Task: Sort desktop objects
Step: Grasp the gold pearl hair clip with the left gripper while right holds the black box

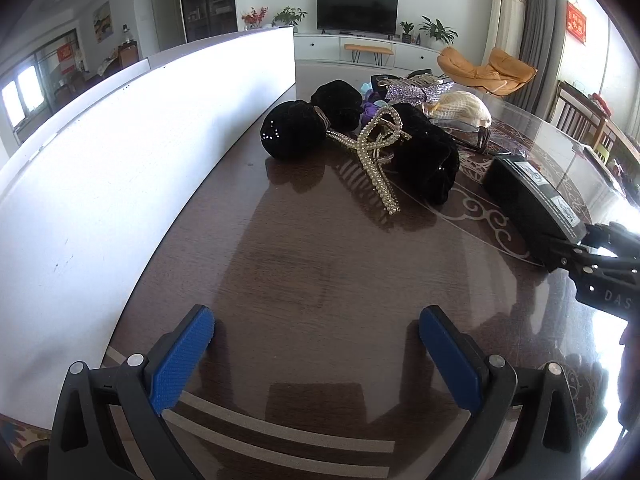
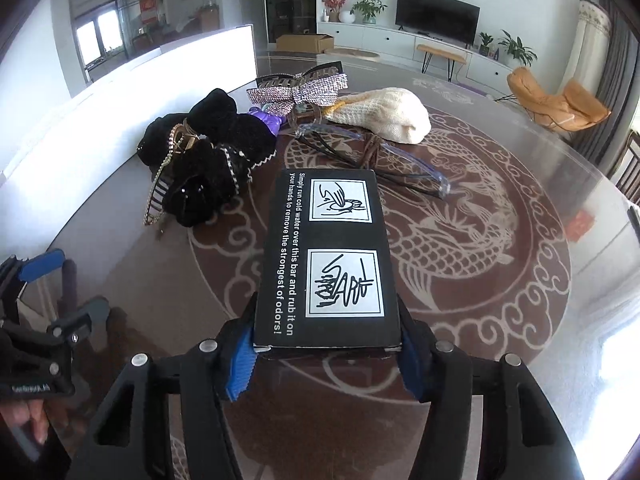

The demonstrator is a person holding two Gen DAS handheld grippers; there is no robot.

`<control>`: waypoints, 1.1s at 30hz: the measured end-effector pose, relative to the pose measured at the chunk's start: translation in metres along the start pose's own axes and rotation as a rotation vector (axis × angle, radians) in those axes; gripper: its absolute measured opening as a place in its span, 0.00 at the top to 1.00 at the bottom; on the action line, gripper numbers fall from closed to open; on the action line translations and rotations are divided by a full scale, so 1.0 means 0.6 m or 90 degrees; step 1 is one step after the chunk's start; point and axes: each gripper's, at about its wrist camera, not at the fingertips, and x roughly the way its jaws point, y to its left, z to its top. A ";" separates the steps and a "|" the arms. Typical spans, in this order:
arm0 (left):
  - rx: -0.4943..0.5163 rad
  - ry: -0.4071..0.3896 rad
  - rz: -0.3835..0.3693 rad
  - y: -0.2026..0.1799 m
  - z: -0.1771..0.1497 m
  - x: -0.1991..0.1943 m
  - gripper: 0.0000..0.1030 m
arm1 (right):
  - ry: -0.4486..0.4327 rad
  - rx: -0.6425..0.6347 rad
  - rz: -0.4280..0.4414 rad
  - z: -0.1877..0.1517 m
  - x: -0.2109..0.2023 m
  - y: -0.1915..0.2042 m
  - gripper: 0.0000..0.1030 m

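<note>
My right gripper point(image 2: 326, 354) is shut on the near end of a black printed box point(image 2: 326, 256), which lies along the table; the box also shows in the left wrist view point(image 1: 532, 204) with the right gripper point(image 1: 576, 252) at its end. My left gripper point(image 1: 316, 344) is open and empty above the dark table, and shows at the left edge of the right wrist view point(image 2: 64, 284). Ahead lies a pile: black velvet scrunchies point(image 1: 292, 128), a pearl claw clip point(image 1: 376, 160), a rhinestone bow point(image 2: 298, 90), a cream knitted pouch point(image 2: 380, 114) and clear glasses point(image 2: 376, 156).
A long white box wall point(image 1: 120, 152) runs along the left side of the table. The round table point(image 2: 500, 280) has a dragon pattern under glass. Chairs stand at the far right edge point(image 1: 588, 120).
</note>
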 end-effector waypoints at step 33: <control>-0.119 -0.015 -0.084 -0.013 0.170 0.075 0.59 | -0.023 0.031 -0.012 -0.095 -0.067 -0.071 0.36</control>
